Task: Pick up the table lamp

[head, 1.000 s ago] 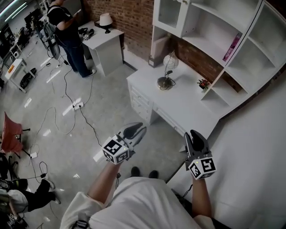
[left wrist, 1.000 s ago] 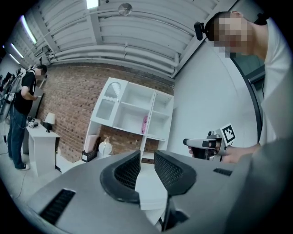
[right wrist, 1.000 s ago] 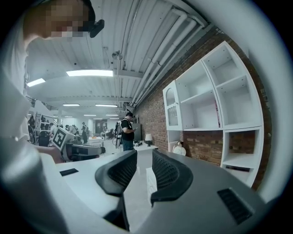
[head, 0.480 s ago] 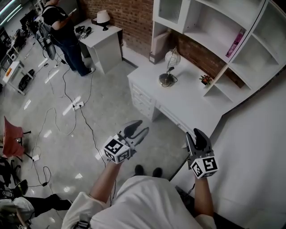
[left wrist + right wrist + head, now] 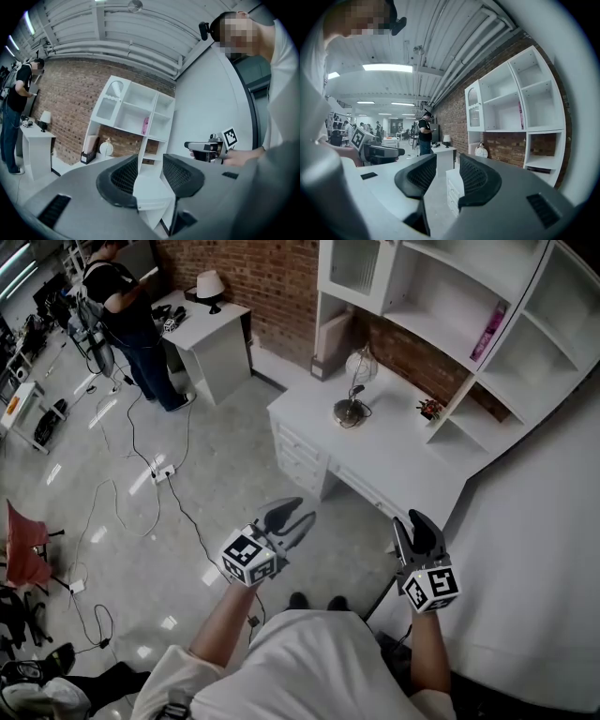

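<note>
Shelving holding pink book, table lamp on desk

From the middle of the head view, the tabletop runs from 12 o'clock out toward 3 o'clock. Its drawers face the floor at 9 o'clock. The table lamp stands on the tabletop at 1 o'clock, near its far end and just before the wall. A plant sits on the tabletop at the lamp's 3 o'clock, well apart from it. The shelf unit rises behind the tabletop at 1 o'clock, with a book in one compartment. At 11 o'clock a second table carries another lamp, and a person stands at that table's 9 o'clock. A power strip lies on the floor at 9 o'clock.
</note>
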